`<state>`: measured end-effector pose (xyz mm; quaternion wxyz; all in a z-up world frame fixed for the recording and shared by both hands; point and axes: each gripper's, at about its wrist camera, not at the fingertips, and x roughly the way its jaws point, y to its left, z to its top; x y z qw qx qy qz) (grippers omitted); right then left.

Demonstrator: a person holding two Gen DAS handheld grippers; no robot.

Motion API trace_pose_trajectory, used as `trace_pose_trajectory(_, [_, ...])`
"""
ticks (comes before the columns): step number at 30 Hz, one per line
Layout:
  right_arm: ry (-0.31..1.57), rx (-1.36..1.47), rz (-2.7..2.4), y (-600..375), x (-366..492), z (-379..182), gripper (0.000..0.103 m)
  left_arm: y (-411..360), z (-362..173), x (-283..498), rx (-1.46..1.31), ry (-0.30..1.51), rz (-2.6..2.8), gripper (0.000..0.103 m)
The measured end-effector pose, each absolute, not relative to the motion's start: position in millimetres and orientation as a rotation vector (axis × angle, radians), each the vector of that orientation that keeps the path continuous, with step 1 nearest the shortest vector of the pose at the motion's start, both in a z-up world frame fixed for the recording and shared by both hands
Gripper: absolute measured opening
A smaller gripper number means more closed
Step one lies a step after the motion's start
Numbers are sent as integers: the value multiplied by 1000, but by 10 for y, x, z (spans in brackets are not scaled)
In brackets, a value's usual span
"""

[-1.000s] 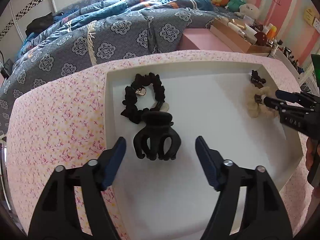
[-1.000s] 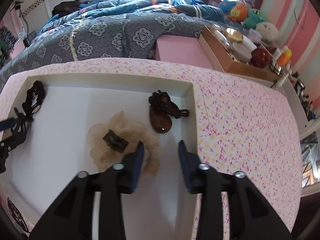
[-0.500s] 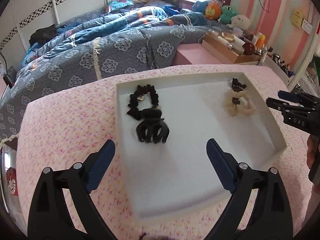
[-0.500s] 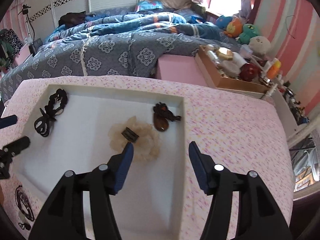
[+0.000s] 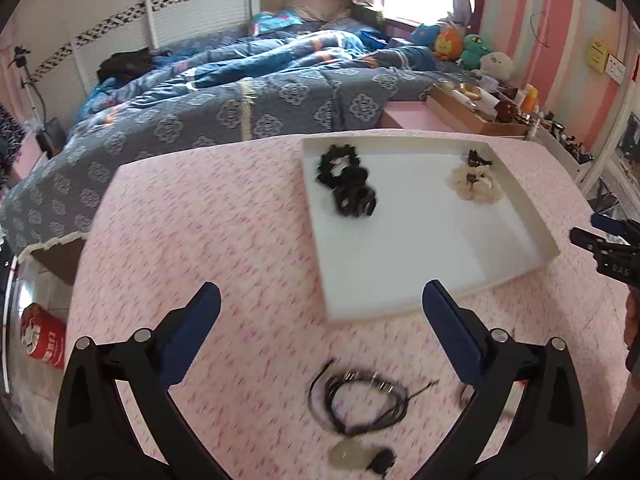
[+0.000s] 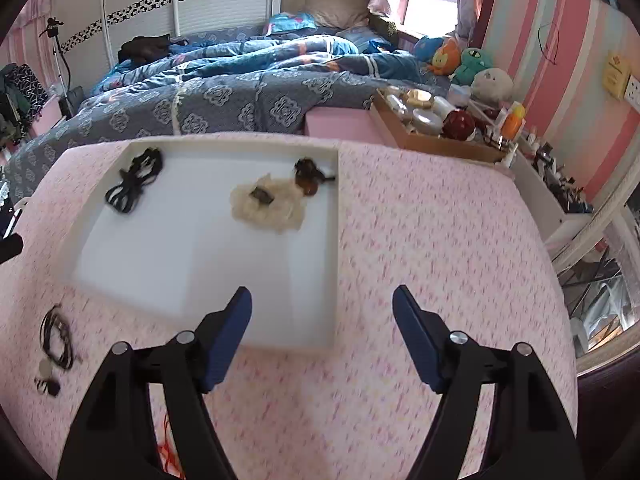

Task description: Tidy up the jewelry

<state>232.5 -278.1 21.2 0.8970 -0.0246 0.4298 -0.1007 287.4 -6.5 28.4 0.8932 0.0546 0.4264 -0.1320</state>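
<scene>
- While both hand-held grippers hang above a table [image 5: 208,216] covered in pink flowered cloth, neither one holds anything.
- Left gripper [image 5: 320,312]: its blue-padded jaws are spreading wide, with only the cloth showing between them.
- Right gripper [image 6: 322,308]: its jaws are also opening, empty, over the near edge of a shallow white tray [image 6: 334,248].
- Inside the tray, at its far left, a black scrunchie [image 5: 334,162] lies touching a black claw clip [image 5: 356,196].
- At the tray's far right, a cream scrunchie [image 6: 266,206] lies just beside a brown hair clip [image 6: 308,178].
- Outside the tray, on the cloth near the left gripper, a black cord necklace [image 5: 360,400] lies coiled, with a pale pendant [image 5: 348,454] at its near end.
- Beyond the table is a bed with a blue patterned quilt [image 6: 224,96].
</scene>
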Motion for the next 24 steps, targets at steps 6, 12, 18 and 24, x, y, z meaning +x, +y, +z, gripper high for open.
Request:
trace_pose_trajectory(6, [840,-82,-244,-2675,1972,194,92,119,207,2580,94,901,-254,100])
trace_pose_trajectory(12, [859,-28,-249,-2688,1749,111,92,238,89,2342,81,909,-255,100])
trace_pose_trajectory(18, [907,1,-263,-2713,1552,-57,92,283,-18,2195,93,916,-264,100])
trace_pose_trajectory(24, [949,-1,-190,-2570,1367,-158,92,331,-90,2168,86,930,-279,100])
